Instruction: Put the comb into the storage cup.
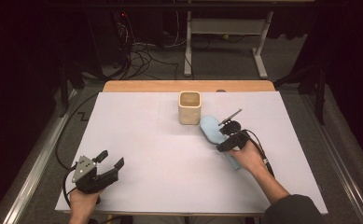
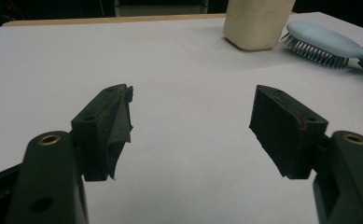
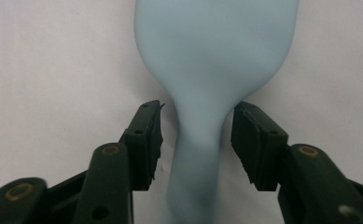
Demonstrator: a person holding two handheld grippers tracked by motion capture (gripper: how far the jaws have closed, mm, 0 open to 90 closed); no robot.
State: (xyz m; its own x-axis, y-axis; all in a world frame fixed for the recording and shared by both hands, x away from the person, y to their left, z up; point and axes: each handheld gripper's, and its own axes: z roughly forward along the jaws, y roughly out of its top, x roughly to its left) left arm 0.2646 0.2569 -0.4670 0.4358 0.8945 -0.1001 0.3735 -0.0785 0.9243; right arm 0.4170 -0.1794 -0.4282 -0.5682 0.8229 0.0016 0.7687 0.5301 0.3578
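Note:
A light blue hairbrush (image 1: 212,129) lies on the white table (image 1: 160,158), bristles down, with its head toward a cream square cup (image 1: 189,107). My right gripper (image 1: 226,137) comes at it from the handle end. In the right gripper view the brush (image 3: 212,56) runs up the middle, and my right gripper (image 3: 197,135) has one jaw on each side of its narrow neck with a thin gap on both sides, so the gripper is open. My left gripper (image 1: 113,158) rests at the near left of the table. Its jaws stand open with nothing between them (image 2: 193,121).
In the left gripper view the cup (image 2: 256,21) and the brush (image 2: 319,39) stand at the far right. A strip of wooden tabletop (image 1: 188,86) shows past the white sheet's far edge. Cables and a desk frame (image 1: 226,28) lie on the floor beyond.

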